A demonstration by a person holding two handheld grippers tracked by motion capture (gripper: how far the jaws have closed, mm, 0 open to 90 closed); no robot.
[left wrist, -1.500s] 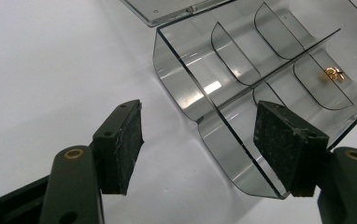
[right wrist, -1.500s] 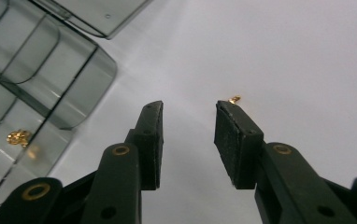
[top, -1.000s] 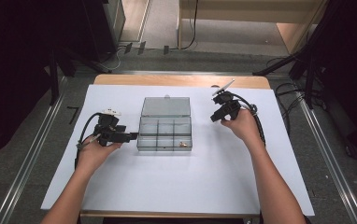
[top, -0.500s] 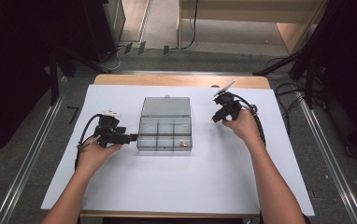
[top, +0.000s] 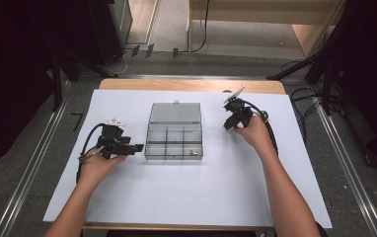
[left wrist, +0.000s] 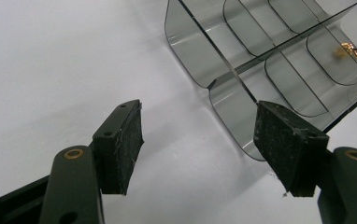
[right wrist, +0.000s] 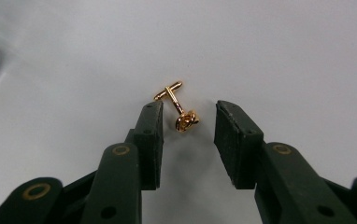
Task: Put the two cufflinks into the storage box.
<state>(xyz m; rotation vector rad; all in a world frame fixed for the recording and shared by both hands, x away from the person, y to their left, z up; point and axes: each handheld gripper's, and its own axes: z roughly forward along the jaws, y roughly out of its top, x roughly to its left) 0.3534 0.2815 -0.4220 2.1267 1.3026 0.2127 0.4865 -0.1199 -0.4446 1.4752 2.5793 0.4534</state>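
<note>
A clear plastic compartment box (top: pixel 149 143) lies mid-table with its lid (top: pixel 174 112) folded back; one small gold piece (top: pixel 192 152) rests in its near right compartment (left wrist: pixel 346 49). My left gripper (top: pixel 138 147) lies level beside the box's left wall, open and empty (left wrist: pixel 197 140), with the box corner (left wrist: pixel 235 126) just past its right pad. To the right of the box, my right gripper (top: pixel 227 126) points down at the table. A gold cufflink (right wrist: pixel 179 109) lies between its jaws (right wrist: pixel 188 123), close to the left pad. The jaws have just been closing and stand apart from it.
A white sheet (top: pixel 186 197) covers the table, with wide bare room in front of the box. Black cables (top: pixel 85 148) trail from both grippers. Dark stands and floor cables lie beyond the table's far edge (top: pixel 191 84).
</note>
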